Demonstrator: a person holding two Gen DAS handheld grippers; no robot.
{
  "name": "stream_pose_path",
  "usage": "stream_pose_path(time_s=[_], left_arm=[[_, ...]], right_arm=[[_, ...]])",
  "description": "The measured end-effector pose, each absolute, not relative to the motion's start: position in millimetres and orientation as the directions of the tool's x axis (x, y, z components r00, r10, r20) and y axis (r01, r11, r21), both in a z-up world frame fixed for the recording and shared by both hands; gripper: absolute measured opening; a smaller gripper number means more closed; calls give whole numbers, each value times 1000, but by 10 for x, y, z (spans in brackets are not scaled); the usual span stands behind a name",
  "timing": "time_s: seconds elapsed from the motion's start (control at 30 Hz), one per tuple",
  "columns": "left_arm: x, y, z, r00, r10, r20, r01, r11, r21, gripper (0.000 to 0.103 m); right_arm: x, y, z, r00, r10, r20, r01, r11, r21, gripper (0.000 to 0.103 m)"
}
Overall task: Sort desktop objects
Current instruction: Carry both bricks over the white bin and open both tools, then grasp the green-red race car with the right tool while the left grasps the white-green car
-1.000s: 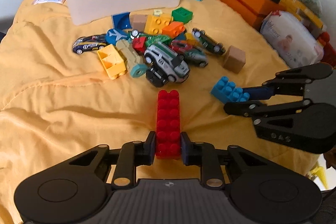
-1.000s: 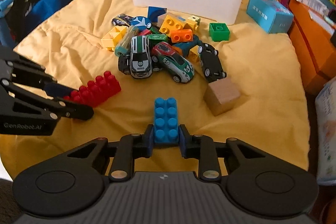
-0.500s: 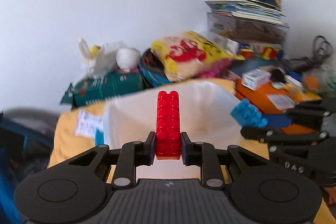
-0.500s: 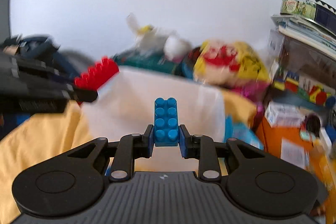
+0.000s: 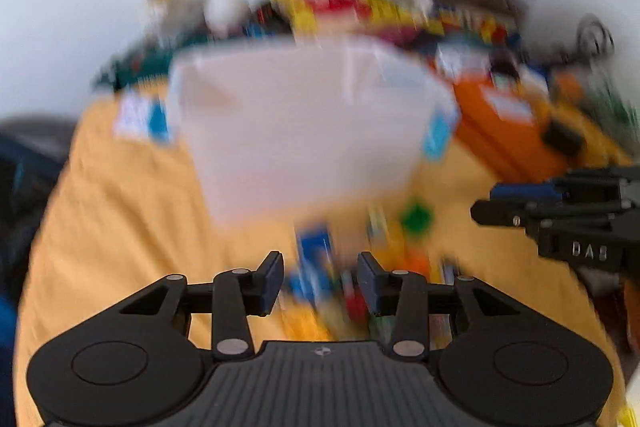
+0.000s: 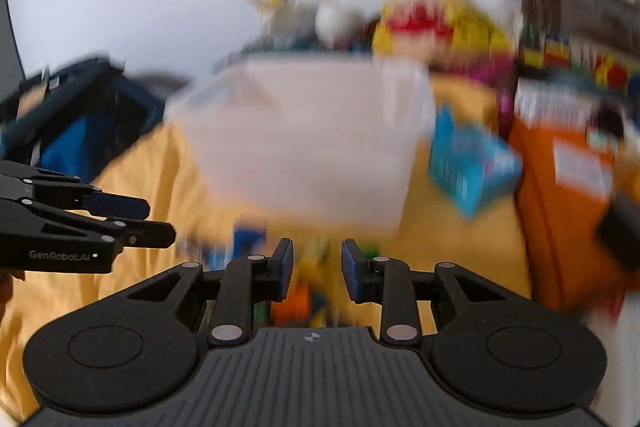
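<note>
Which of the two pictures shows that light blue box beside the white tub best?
The right wrist view: the light blue box shows whole, right of the white tub, though blurred. In the left wrist view only a blue sliver peeks past the tub's corner.

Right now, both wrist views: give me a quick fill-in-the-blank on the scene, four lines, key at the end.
1. The left gripper, jaws opening, holds ____.
2. Nothing sits between the jaws of the right gripper, which are ____.
3. The white bin stands on a ____ cloth.
4. In the right wrist view, the light blue box lies to the ____ of the bin.

Missing words: nothing; opening; yellow; right
</note>
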State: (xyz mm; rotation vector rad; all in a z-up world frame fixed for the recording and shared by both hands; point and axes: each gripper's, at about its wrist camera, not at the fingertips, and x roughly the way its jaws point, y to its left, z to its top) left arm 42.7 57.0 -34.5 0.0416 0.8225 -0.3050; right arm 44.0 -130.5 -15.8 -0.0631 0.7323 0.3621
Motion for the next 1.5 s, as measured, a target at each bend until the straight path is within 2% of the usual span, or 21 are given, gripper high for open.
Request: stream_pose_path(time_s=[0.17,0.3,0.37,0.43,0.6,0.77,1.0,1.2,1.33,1.5], left_arm=[[41,563,-747,532,-282,-798,260,952,-163,45],[-152,550,-881,483,-299,-823,253,947,-196,45],[-188,512,-865,478,-305,-824,264,944,-197,45],[-221,499,-839,481,-310,-820,264,943,-202,45],[-231,494,-771,486,-324,-812,255,941,-223,46],[-31,432,-710,492,-346,-799,215,938,-273,50],[262,262,-846,441,-375,-815,143,926,-349,49],[432,52,-976,464,-308,-830,127,951,-282,47],[511,-53,-962,479,-265,-837,174,963,-205,41],[281,64,-777,469,-310,-827,245,945,-215,38]], right_arm=[[86,-1132,-551,598,286,-749,-423,906,9,31],[-13,-915,-707,614,231,-755,-518,839,-165,32],[49,-887,-768,624,214,-752,-551,802,-229,46],[160,-925,-810,599,233,-766,-587,779,-222,54],[466,-1026,-887,500,328,-802,-667,736,-114,53],[506,-1022,-910,422,356,-834,-667,745,-19,35],[-84,-1157,-763,493,206,-845,-514,853,-92,33],[-480,-1399,-831,478,165,-863,-471,877,-93,34],[-504,-1510,-846,476,174,-862,-425,903,-52,34],[-504,-1494,-822,490,185,-852,-439,897,-58,34]])
